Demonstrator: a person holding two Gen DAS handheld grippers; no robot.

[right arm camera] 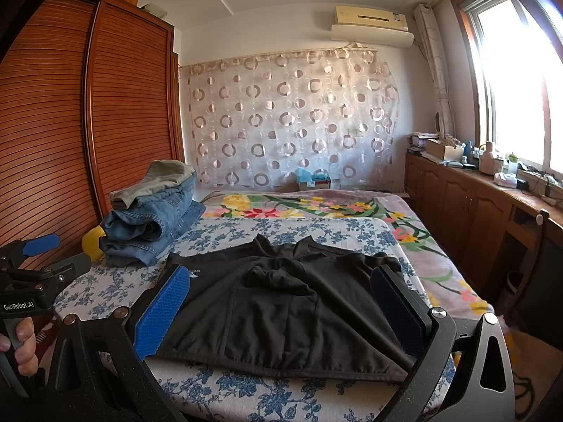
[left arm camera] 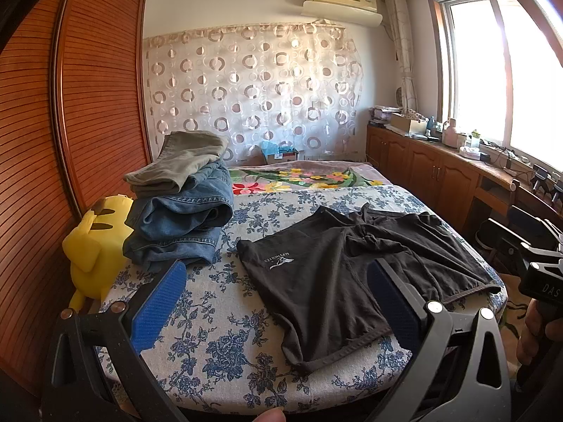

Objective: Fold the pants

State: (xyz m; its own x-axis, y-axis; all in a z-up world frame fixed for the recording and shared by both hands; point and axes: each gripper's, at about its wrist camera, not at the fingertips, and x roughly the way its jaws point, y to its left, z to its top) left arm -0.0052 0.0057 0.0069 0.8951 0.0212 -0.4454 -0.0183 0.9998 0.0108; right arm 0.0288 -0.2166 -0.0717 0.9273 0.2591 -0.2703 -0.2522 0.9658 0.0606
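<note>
Dark brown shorts (left arm camera: 337,277) (right arm camera: 281,309) lie spread on the blue-flowered bed cover (left arm camera: 218,344) (right arm camera: 267,397), with a small white logo near their left side. My left gripper (left arm camera: 278,299) is open and empty, held above the cover at the shorts' left part. My right gripper (right arm camera: 281,313) is open and empty, its blue pads (right arm camera: 162,313) spanning the shorts near their front edge. The left gripper's body also shows at the left edge of the right wrist view (right arm camera: 35,267).
A stack of folded jeans and olive trousers (left arm camera: 183,204) (right arm camera: 155,214) sits at the back left of the bed. A yellow plush toy (left arm camera: 95,242) leans beside it. A wooden wardrobe (left arm camera: 70,105) stands left; cabinets (left arm camera: 440,165) under the window stand right.
</note>
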